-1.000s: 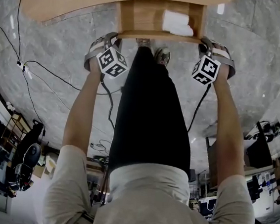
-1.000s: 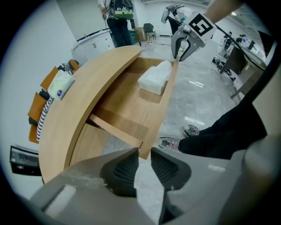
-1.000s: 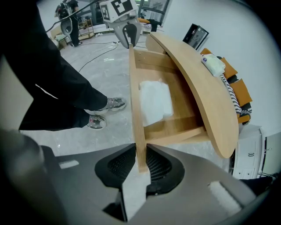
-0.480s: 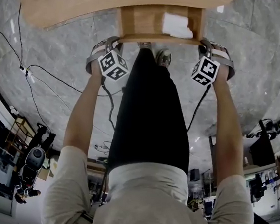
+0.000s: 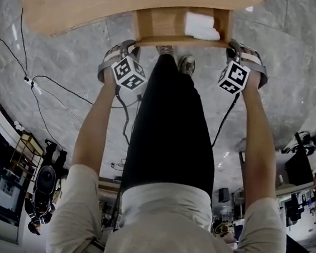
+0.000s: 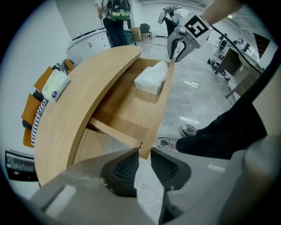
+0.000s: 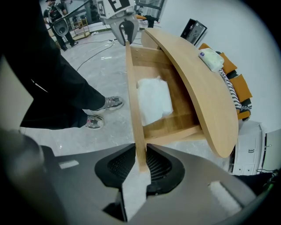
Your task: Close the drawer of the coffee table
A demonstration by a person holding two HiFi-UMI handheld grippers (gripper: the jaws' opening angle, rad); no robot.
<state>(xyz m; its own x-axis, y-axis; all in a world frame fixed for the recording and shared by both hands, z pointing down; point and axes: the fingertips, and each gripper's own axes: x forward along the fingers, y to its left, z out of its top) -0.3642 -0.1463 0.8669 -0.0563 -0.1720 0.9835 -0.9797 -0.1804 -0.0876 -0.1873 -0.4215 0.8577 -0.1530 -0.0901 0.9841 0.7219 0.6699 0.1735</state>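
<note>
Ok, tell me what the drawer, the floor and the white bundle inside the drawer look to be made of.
Drawer: light wood or wood-look board, matt, with faint grain and plain cut edges.
Floor: polished grey stone or marble-look tile, veined and reflecting light patches.
White bundle: soft, crumpled folds suggest cloth or tissue; which one cannot be told.

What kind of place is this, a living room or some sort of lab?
Most likely a lab or workshop: cables trail over the marble floor, desks loaded with gear stand around, beside a lone coffee table with an open drawer.
</note>
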